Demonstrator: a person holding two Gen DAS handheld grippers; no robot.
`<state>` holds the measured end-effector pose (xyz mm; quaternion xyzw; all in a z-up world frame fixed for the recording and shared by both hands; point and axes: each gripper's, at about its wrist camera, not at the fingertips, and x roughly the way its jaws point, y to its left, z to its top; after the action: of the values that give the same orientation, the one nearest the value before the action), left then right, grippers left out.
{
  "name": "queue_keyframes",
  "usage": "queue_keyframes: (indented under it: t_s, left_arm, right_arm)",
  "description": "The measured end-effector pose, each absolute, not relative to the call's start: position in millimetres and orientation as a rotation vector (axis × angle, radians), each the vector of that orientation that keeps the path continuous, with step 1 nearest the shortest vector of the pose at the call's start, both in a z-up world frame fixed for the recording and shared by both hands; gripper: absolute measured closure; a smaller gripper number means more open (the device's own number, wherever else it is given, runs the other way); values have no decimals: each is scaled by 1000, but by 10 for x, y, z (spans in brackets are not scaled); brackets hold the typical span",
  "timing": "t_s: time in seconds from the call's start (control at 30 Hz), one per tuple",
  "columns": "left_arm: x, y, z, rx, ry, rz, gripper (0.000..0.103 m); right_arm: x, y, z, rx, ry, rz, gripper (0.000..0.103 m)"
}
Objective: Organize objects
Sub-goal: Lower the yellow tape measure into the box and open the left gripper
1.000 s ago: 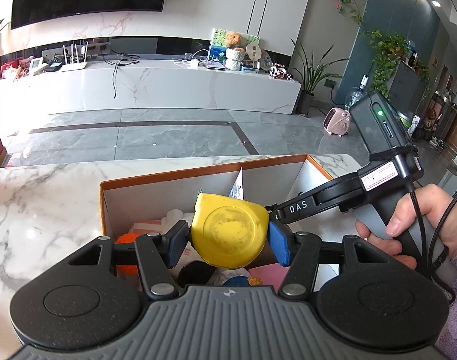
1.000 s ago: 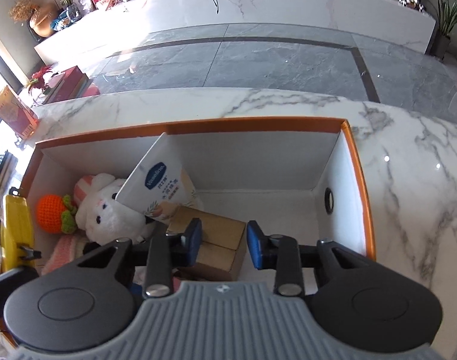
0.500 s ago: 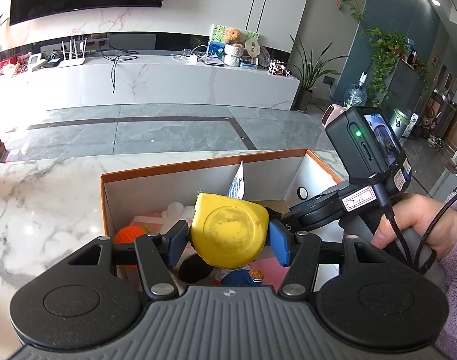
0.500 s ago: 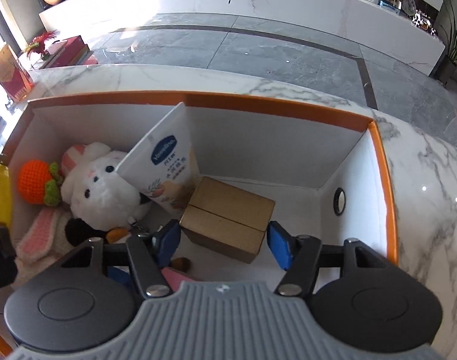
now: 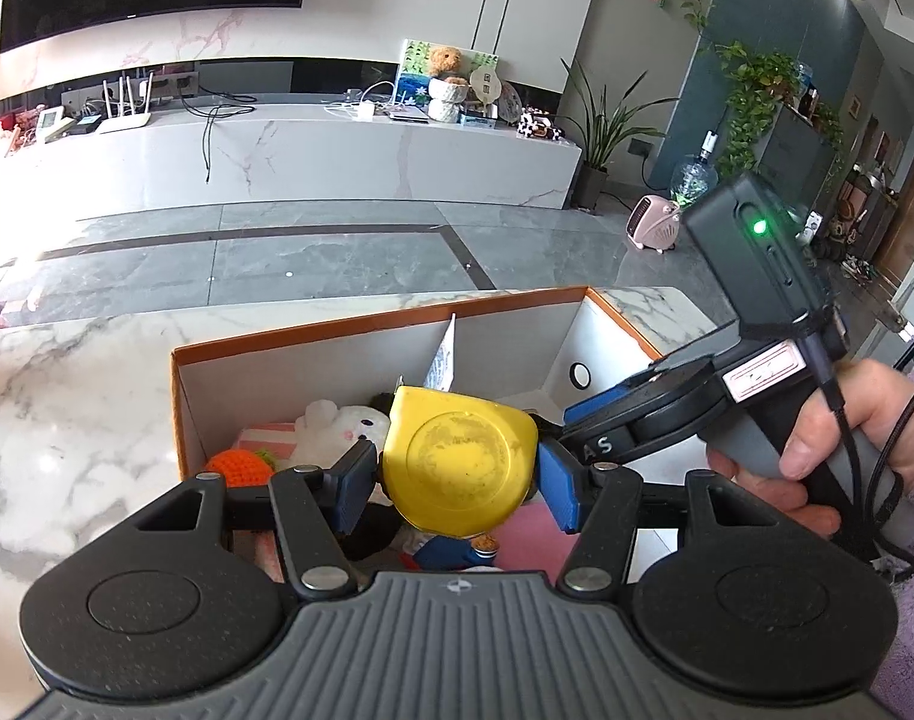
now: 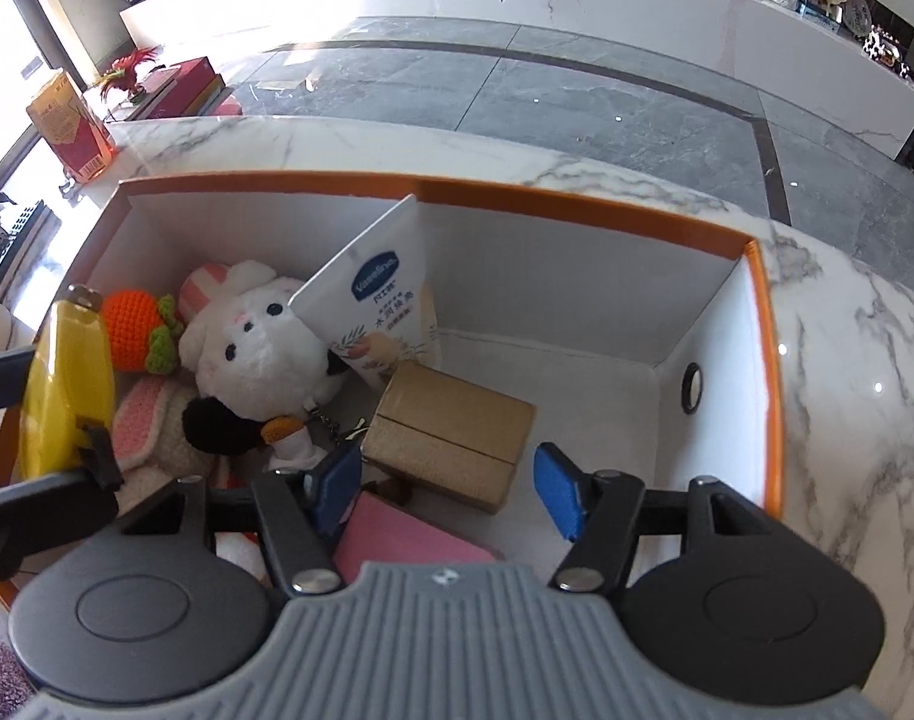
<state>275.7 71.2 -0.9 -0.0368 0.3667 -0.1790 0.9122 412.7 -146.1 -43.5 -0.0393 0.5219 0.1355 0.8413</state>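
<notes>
At the centre of the left wrist view, the left gripper [image 5: 460, 474] grasps the yellow tape measure [image 5: 460, 465] above the box [image 6: 583, 207]; lower it gently beside the plush rabbit [image 6: 255, 342] before releasing, while the right gripper [image 6: 444, 489] stands released over the cardboard block [image 6: 450, 435].

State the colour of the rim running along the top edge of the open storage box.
Orange rim, seen best in the right wrist view.
</notes>
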Motion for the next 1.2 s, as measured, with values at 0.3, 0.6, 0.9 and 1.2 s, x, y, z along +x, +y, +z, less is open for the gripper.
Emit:
queue_keyframes:
  t_s: [0.3, 0.6, 0.9, 1.2]
  left_arm:
    - [2885, 286, -131, -130, 854, -484, 36]
    - [3200, -180, -573, -164, 1105, -512, 36]
    - [3313, -352, -801, -181, 1194, -486, 36]
    - [3293, -373, -771, -179, 1268, -467, 35]
  right_arm:
    - [3682, -1897, 175, -145, 914, 215, 53]
    - [3511, -2251, 150, -188, 891, 136, 54]
    - [3514, -2321, -22, -129, 915, 147, 54]
    - [3502, -2359, -68, -111, 926, 141, 54]
